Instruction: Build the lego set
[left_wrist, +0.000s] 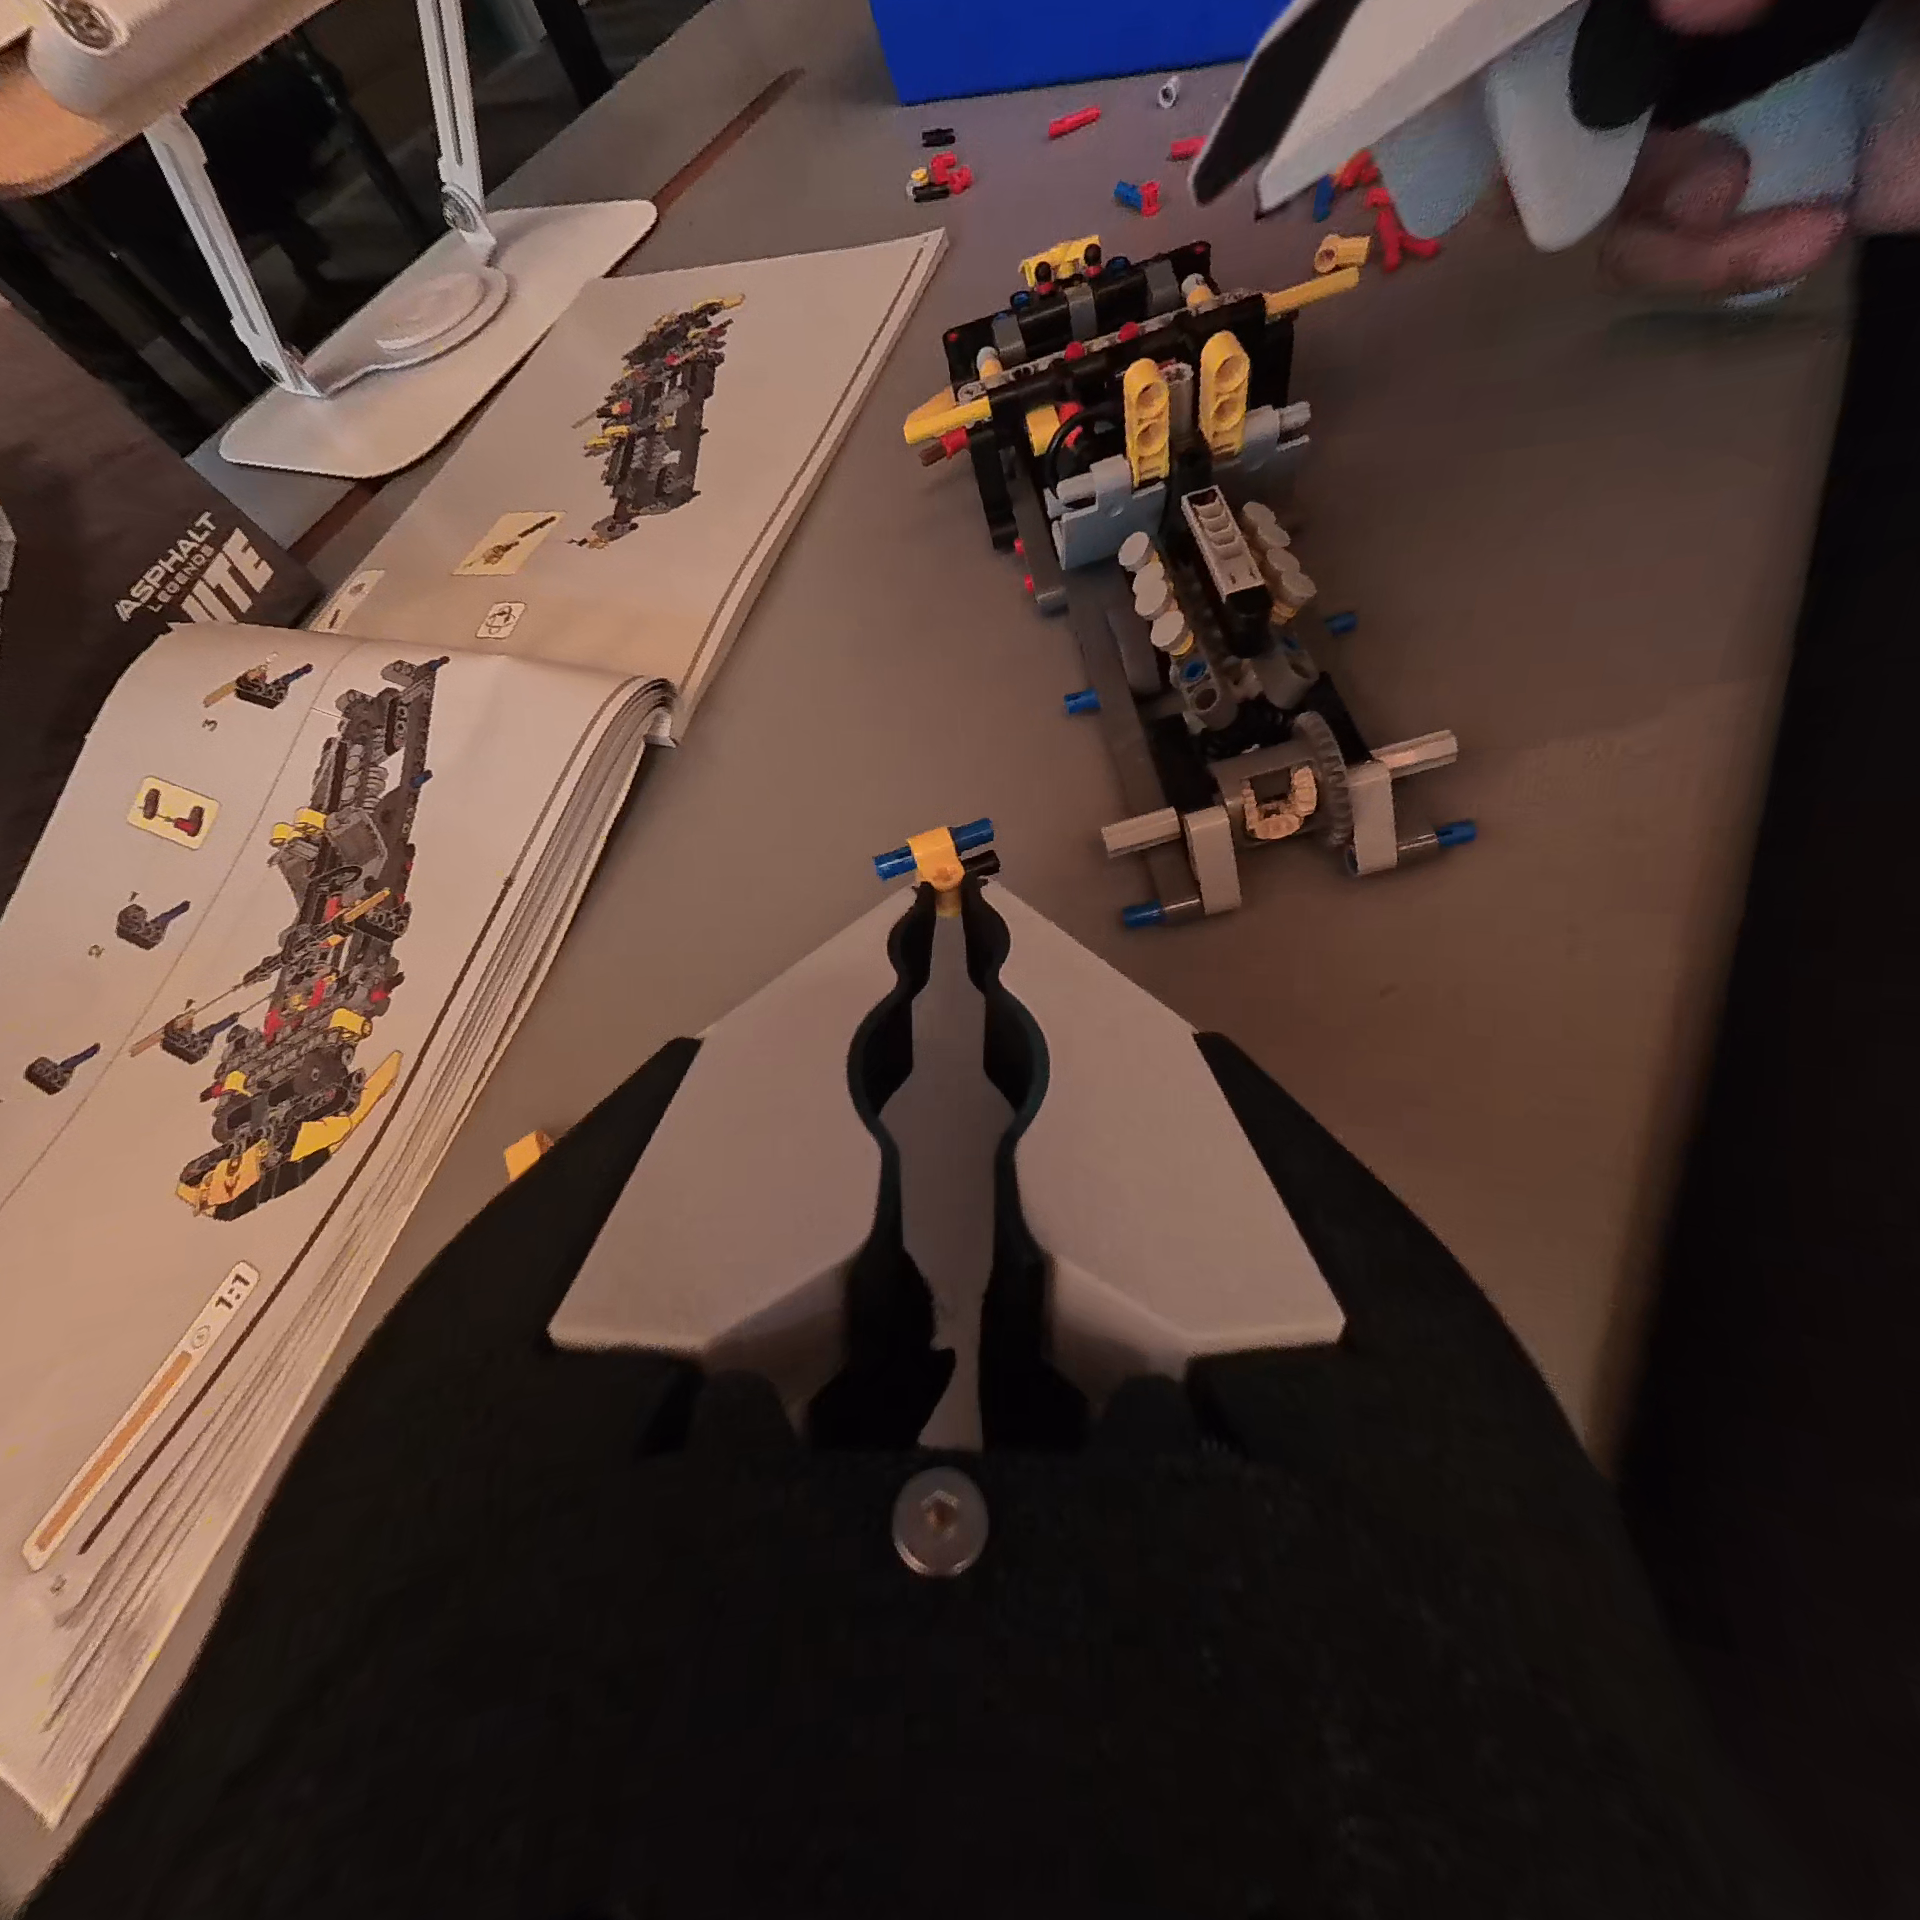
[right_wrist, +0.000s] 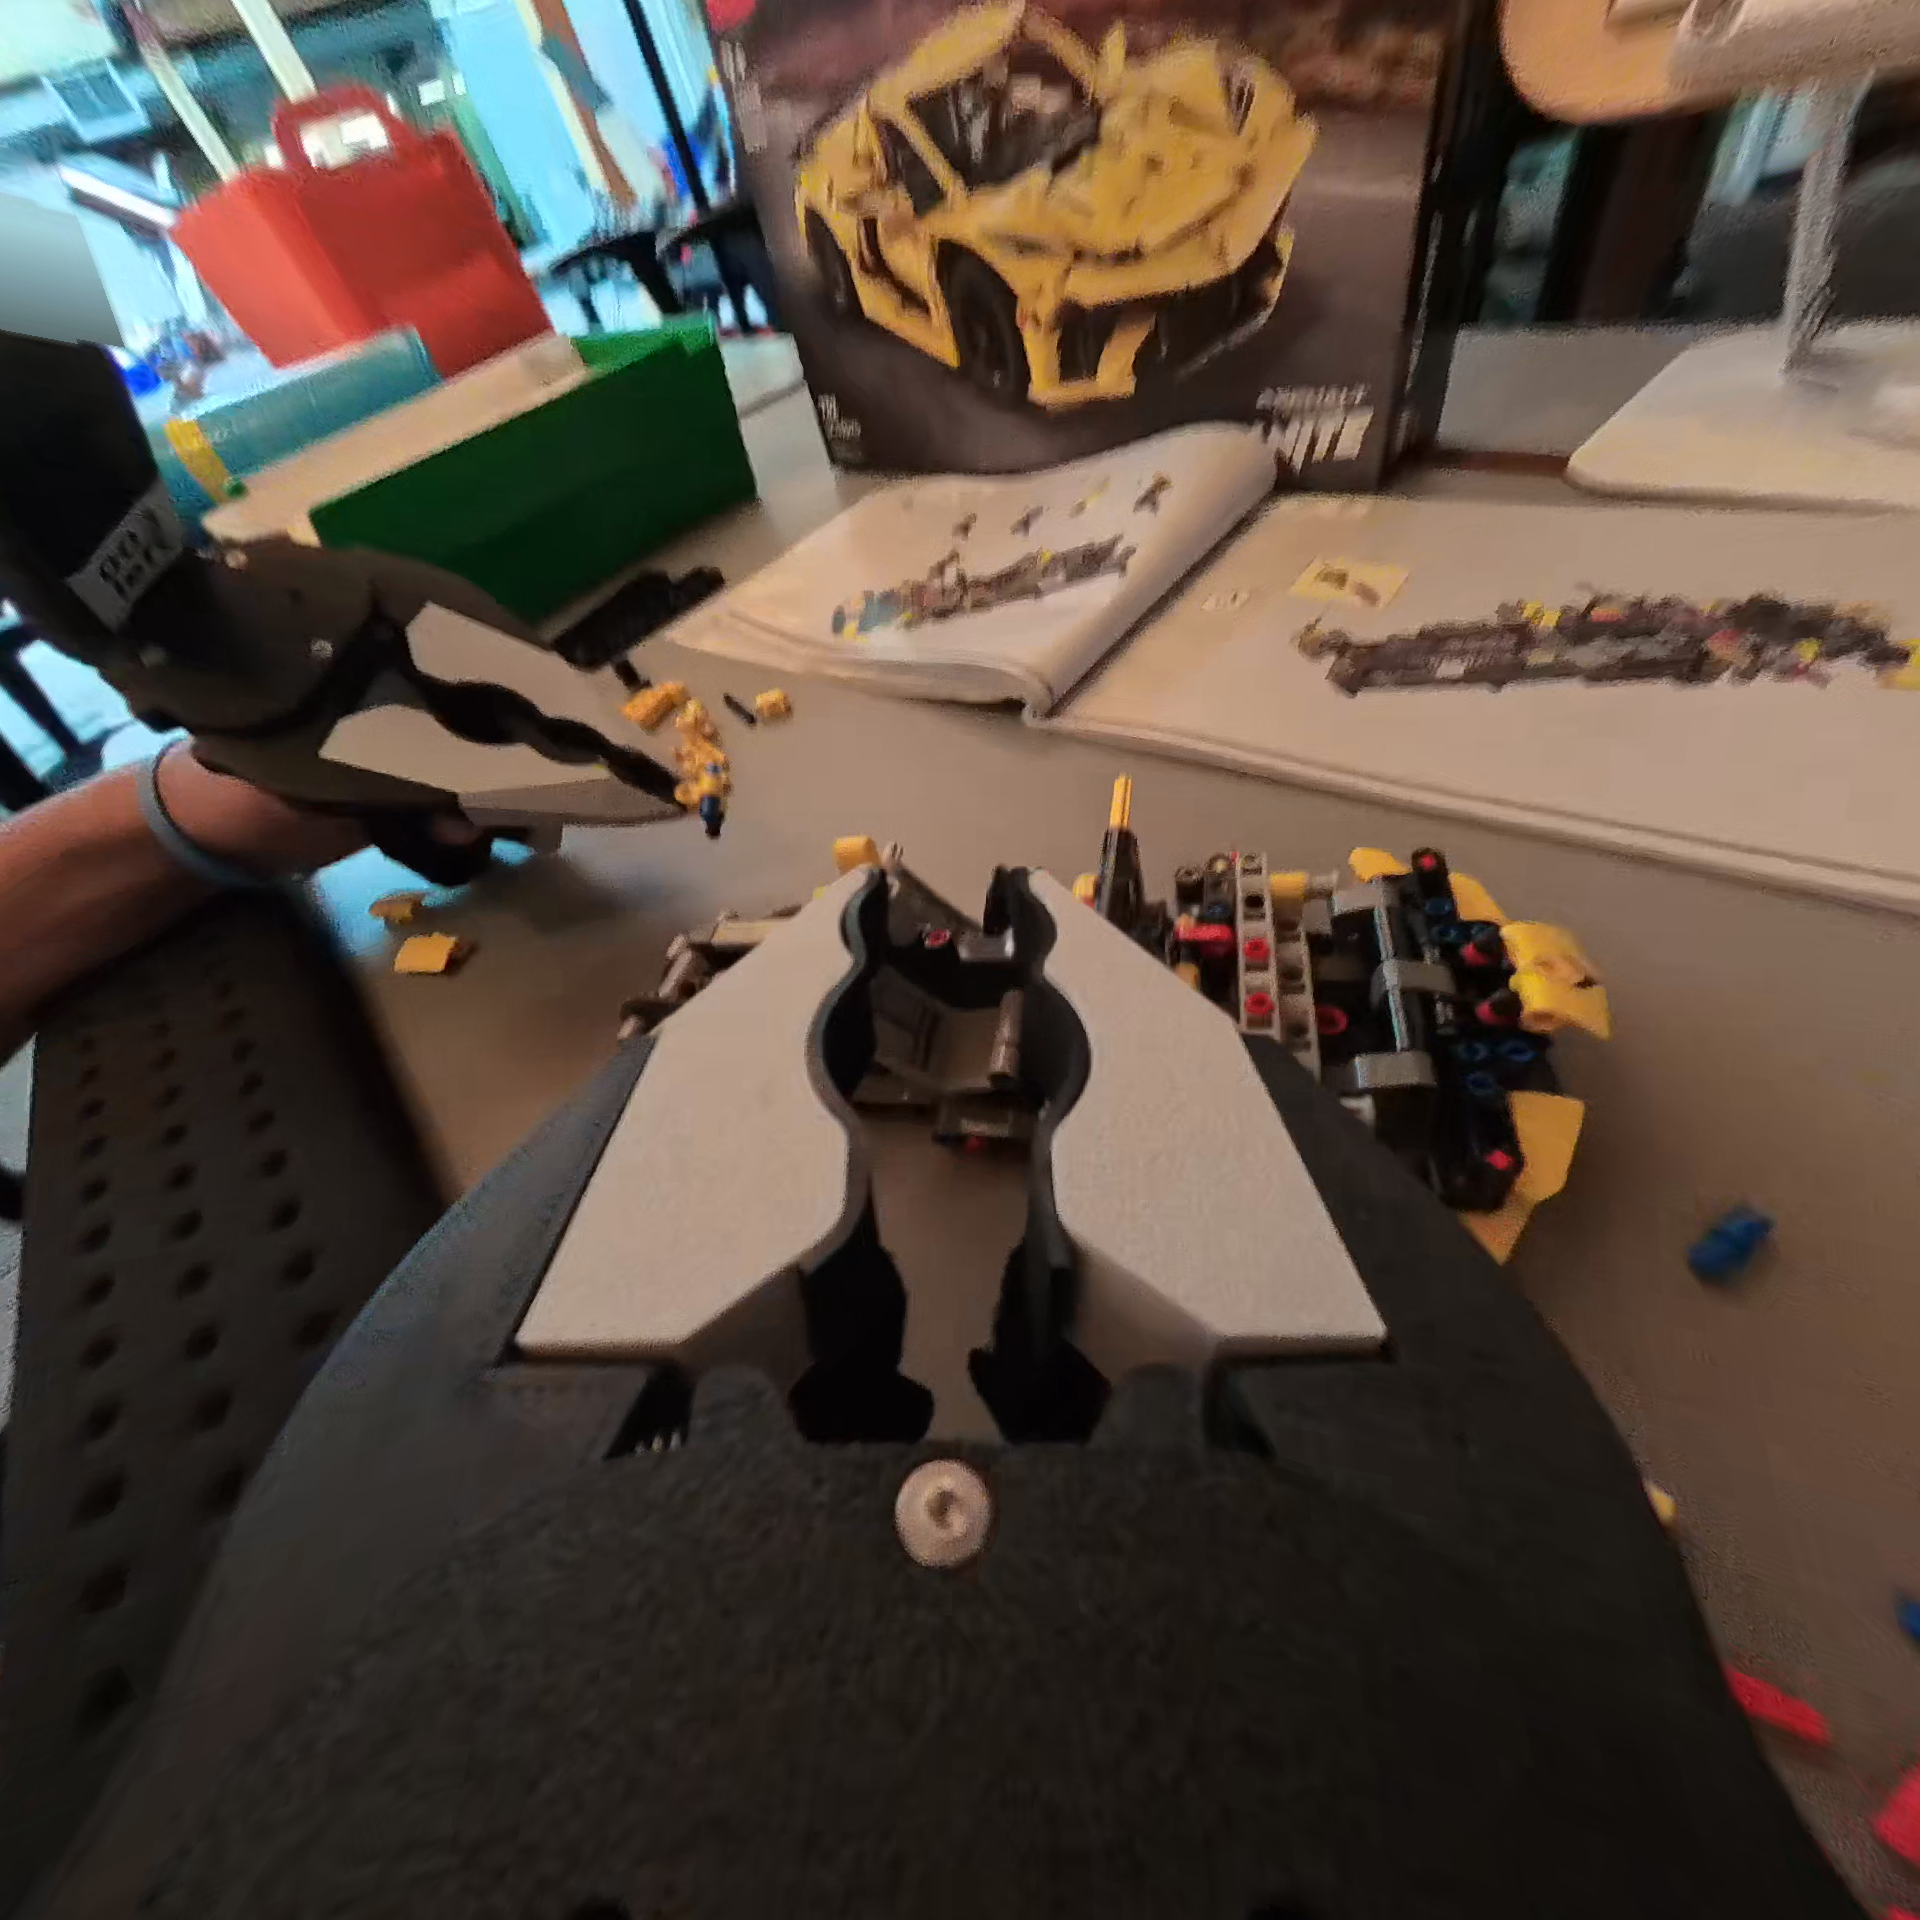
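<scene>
My left gripper (left_wrist: 943, 896) is shut on a small yellow connector (left_wrist: 935, 854) with a blue pin and a black pin through it, held above the table in front of the chassis. The part-built car chassis (left_wrist: 1174, 582) lies on the table, black and grey with yellow parts. In the right wrist view my right gripper (right_wrist: 940, 899) is open and empty, just over the chassis (right_wrist: 1403, 997). The left gripper (right_wrist: 665, 795) shows there at the left with the yellow connector (right_wrist: 704, 781). The right gripper (left_wrist: 1299, 114) shows blurred at the top right of the left wrist view.
An open instruction booklet (left_wrist: 312, 935) lies left of the chassis; it also shows in the right wrist view (right_wrist: 997, 592) before the set's box (right_wrist: 1091, 239). Loose red and blue pins (left_wrist: 1143, 192) lie near a blue bin (left_wrist: 1039, 52). Yellow pieces (right_wrist: 426, 951), a green bin (right_wrist: 540, 468), a lamp base (left_wrist: 416, 343). Across from one pair of fingers to the other is roughly 15 centimeters.
</scene>
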